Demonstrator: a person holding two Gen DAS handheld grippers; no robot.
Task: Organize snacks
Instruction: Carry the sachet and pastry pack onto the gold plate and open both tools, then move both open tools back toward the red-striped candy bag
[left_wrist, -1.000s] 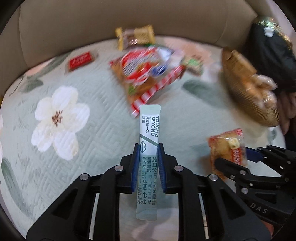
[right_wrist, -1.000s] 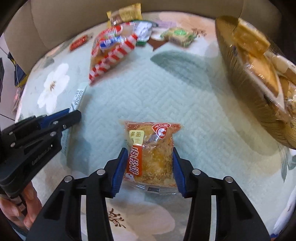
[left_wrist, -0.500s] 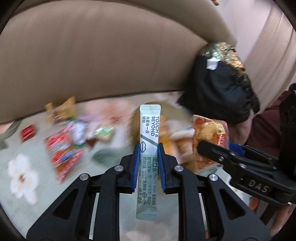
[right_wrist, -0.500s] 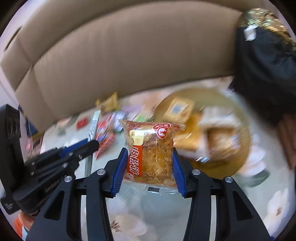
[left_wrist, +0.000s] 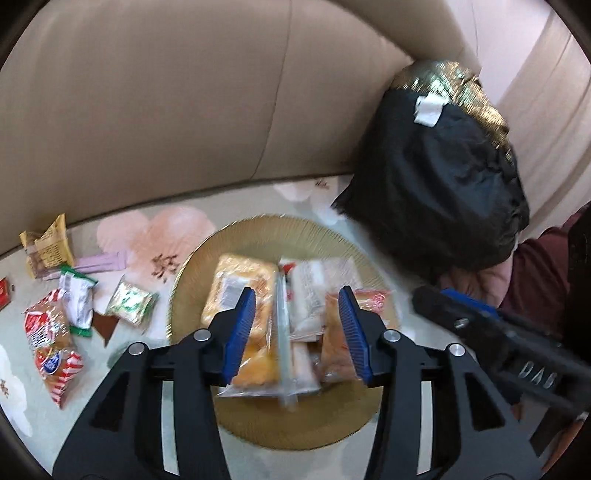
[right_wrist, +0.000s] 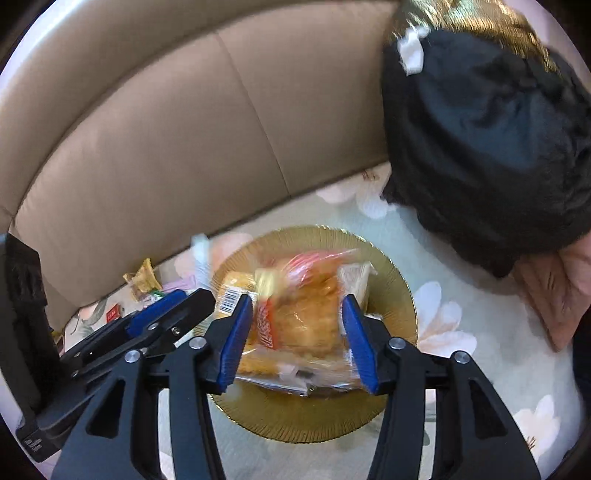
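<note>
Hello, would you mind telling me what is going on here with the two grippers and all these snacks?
A person is sorting snacks off a flowered cover into a gold plate. Both grippers are above the plate and have just been opening: the left gripper is letting go of a thin sachet, blurred between its parted jaws, and the right gripper is releasing an orange snack pack. Several packets lie loose on the cover to the left.

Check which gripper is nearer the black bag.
Right. The right gripper hangs over the plate on the black bag's side; the left gripper is beyond it, farther away. Both jaws just opened, snacks between them.
</note>
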